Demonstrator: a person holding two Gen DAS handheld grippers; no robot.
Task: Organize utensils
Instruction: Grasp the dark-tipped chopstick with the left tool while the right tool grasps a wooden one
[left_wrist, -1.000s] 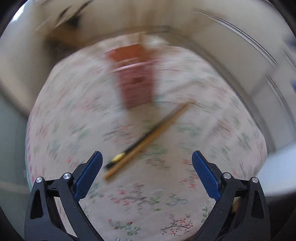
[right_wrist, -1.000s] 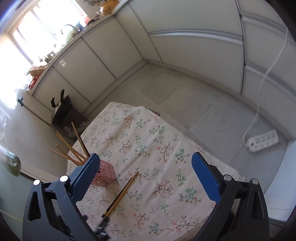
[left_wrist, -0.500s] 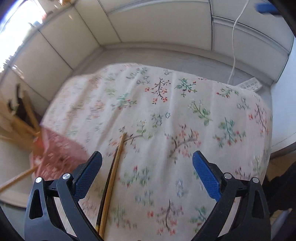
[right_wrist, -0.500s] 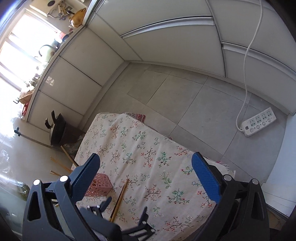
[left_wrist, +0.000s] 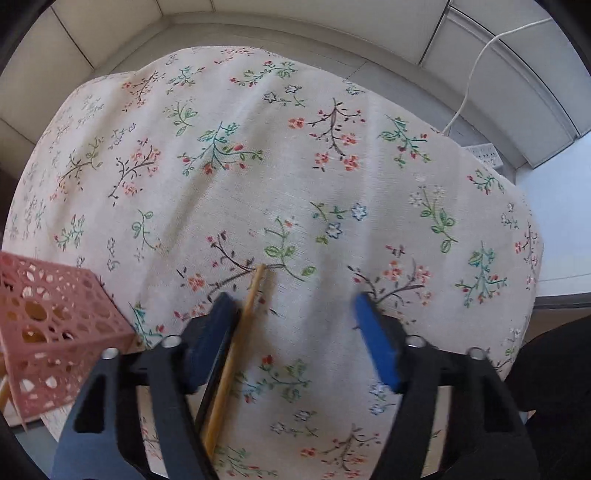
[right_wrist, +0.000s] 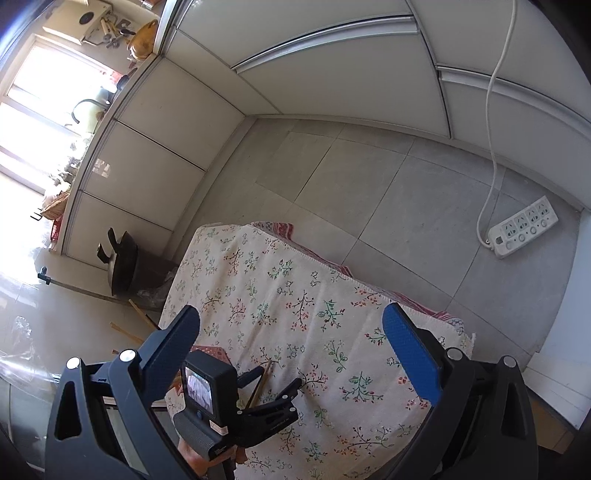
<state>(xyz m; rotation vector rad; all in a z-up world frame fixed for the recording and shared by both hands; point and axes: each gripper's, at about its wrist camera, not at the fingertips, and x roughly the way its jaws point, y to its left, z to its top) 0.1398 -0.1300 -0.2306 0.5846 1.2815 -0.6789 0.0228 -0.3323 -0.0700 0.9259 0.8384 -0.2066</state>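
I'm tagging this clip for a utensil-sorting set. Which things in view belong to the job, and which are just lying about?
Job:
chopsticks, between the open left hand-held gripper fingers
pink holder

Lying about:
power strip
pan
floral cloth

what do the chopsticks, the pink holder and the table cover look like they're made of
Chopsticks: probably bamboo or wood, going by the matte tan, thin straight shafts.
Pink holder: likely molded plastic; its thin, stiff walls are punched with round holes and evenly colored.
Table cover: woven fabric with a printed floral pattern; fine weave and soft creases show.
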